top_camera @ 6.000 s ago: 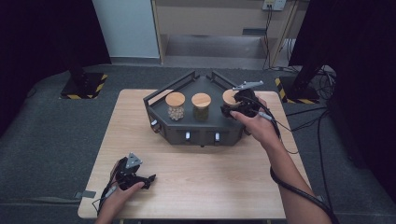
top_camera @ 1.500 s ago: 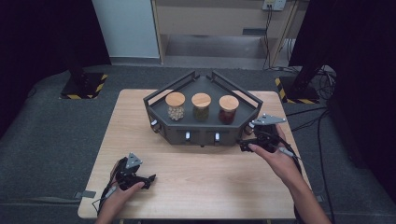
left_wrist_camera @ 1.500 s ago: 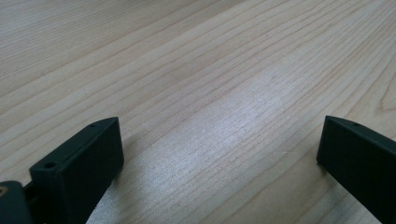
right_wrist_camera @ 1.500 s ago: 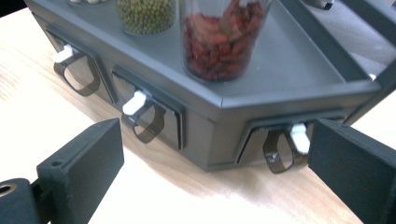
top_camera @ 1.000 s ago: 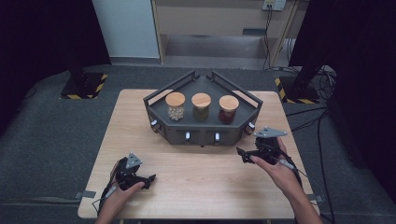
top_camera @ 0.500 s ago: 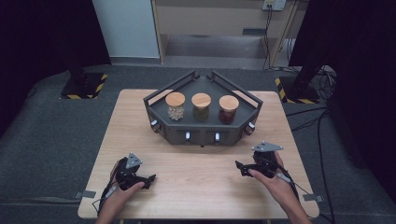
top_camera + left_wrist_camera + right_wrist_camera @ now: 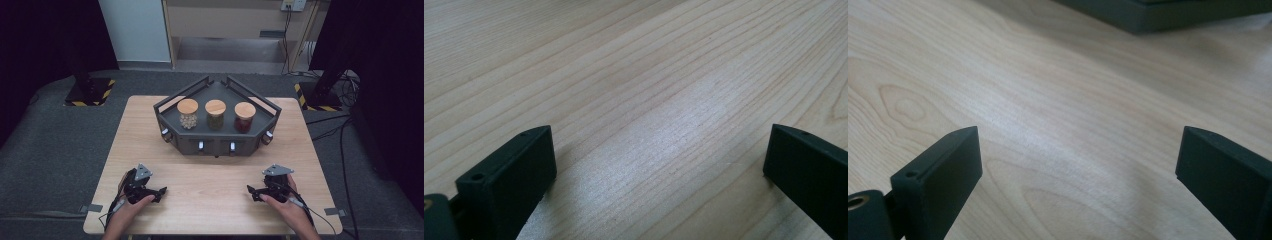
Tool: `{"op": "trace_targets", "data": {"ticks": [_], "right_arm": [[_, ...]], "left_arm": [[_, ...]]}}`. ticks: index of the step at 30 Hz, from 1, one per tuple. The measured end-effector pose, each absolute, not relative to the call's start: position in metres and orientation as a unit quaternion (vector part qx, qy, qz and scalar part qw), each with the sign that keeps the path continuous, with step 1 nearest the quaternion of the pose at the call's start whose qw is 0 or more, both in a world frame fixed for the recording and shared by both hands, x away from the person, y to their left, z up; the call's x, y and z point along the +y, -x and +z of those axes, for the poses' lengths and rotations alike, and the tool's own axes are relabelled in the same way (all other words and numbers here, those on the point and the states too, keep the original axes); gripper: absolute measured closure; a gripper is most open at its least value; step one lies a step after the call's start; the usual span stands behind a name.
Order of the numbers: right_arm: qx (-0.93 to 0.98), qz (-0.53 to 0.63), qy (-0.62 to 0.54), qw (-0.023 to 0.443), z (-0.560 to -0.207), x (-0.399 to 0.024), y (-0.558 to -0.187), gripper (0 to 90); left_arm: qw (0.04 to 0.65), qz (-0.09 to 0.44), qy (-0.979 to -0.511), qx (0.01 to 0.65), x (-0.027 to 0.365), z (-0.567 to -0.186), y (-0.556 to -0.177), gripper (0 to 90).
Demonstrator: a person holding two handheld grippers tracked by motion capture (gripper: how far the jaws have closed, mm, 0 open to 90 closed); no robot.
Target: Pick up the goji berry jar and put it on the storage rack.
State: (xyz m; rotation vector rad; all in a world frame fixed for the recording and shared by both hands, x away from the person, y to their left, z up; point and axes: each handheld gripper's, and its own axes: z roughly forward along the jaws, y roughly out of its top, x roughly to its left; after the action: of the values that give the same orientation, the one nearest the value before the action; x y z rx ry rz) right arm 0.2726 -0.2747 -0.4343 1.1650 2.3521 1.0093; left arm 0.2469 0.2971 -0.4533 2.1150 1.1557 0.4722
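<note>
Resting low on the wooden table, the right gripper has its jaws spread wide with bare wood between them. Ahead of its fingers stands the dark rack with three cork-lidded jars. Well apart, the left gripper sits equally wide and empty.

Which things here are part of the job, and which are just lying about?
Part of the job:
- dark rack
- jar of pale balls
- jar of green contents
- jar of dark red contents
- left tool, open, empty
- right tool, open, empty
- wooden table

Just lying about:
- striped stand base
- floor cables
</note>
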Motion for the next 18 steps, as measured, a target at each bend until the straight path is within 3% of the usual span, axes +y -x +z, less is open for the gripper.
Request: {"op": "trace_targets", "data": {"ticks": [18], "right_arm": [[0.83,0.351,-0.4,0.168,-0.453,-0.264,-0.26,2.4]], "left_arm": [[0.336,0.181,-0.811,0.444,0.297,-0.453,-0.247,0.0]]}}
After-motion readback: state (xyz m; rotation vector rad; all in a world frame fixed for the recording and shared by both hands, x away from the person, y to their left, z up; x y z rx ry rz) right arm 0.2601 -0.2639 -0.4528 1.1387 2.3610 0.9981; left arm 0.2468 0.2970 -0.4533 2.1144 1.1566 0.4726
